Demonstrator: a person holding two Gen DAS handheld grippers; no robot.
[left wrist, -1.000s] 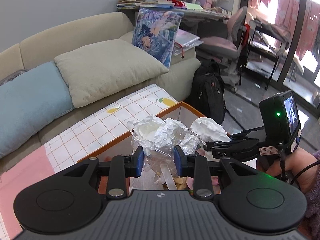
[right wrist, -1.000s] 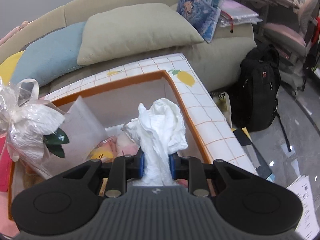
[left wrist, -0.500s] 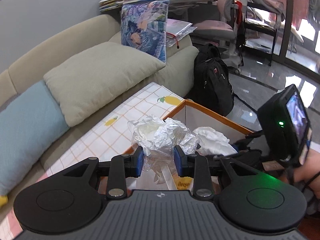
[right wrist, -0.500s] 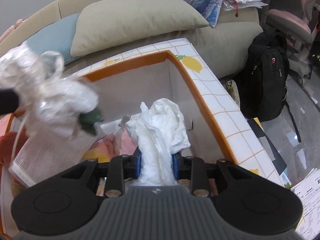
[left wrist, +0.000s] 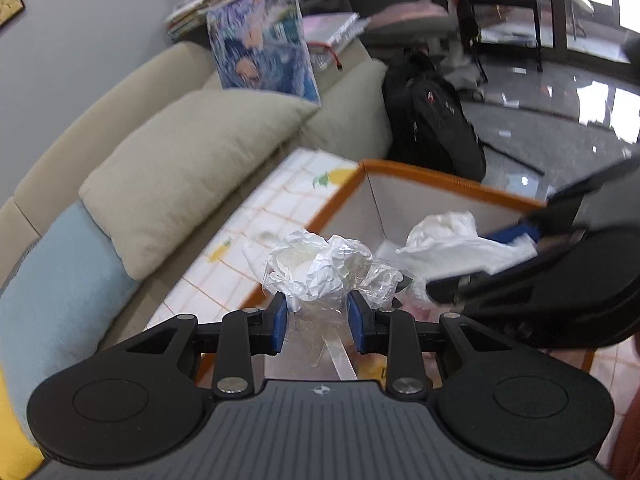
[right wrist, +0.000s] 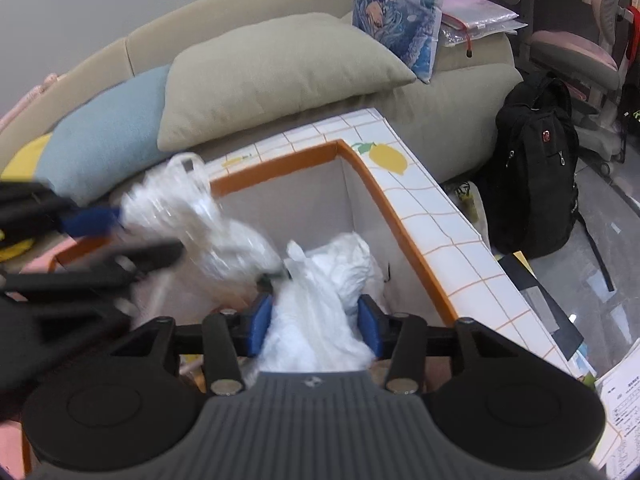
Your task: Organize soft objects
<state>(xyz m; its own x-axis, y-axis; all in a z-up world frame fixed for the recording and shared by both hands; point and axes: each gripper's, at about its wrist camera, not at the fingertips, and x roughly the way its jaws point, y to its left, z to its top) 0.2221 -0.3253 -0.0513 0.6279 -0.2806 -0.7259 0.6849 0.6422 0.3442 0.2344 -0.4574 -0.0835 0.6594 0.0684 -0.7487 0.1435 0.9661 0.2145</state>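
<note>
Cellophane bundle (left wrist: pixel 320 268) gripped, white cloth (right wrist: pixel 324 304) loosened

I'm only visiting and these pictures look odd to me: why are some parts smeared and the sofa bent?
Left wrist view: the right gripper and the room behind are motion-blurred, while the left gripper stays sharp; daylight glares off the floor. Right wrist view: the cellophane-wrapped bundle is smeared; the white cloth is crisp. Both fisheye views curve the sofa.

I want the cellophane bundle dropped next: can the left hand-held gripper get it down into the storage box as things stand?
Probably yes: the left hand-held gripper holds the cellophane bundle at the storage box rim, though the right hand-held gripper and white cloth crowd it.
</note>
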